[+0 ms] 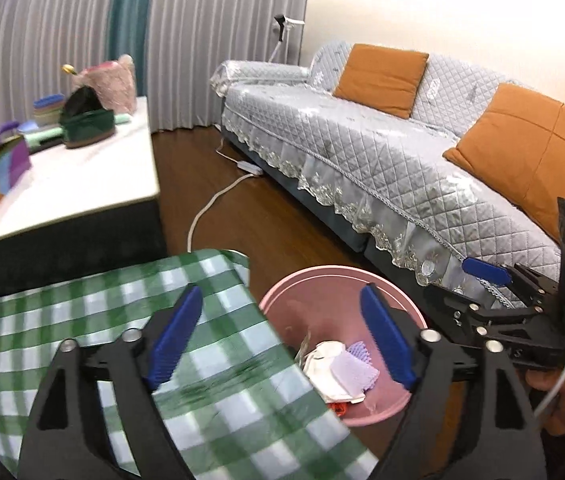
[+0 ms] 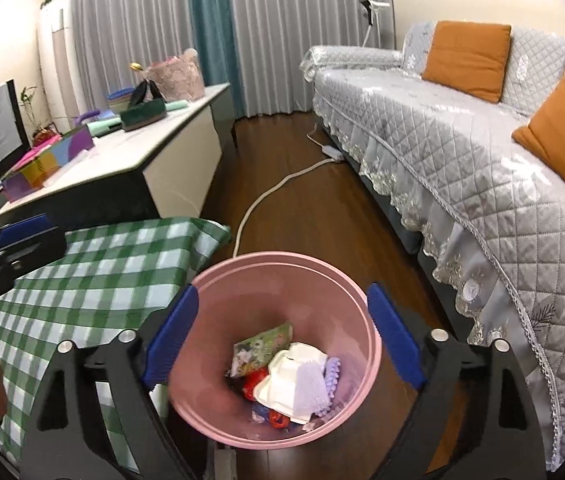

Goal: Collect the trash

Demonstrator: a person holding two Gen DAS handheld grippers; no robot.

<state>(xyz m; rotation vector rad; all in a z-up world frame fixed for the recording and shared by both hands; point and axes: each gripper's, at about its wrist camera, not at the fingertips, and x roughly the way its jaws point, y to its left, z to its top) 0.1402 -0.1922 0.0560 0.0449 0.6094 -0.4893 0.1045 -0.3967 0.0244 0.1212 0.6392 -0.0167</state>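
Hovering over a pink wastebasket point(image 2: 282, 344) beside the checked desk's point(image 2: 94, 280) edge, both tongs, left point(image 1: 282, 340) and right point(image 2: 282, 340), gape empty, trash seemingly released inside.

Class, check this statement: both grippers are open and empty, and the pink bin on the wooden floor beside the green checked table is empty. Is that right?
Not quite. The pink bin is not empty: the right wrist view shows trash lying in it. The rest holds: left gripper and right gripper open and empty, bin on the floor beside the checked table.
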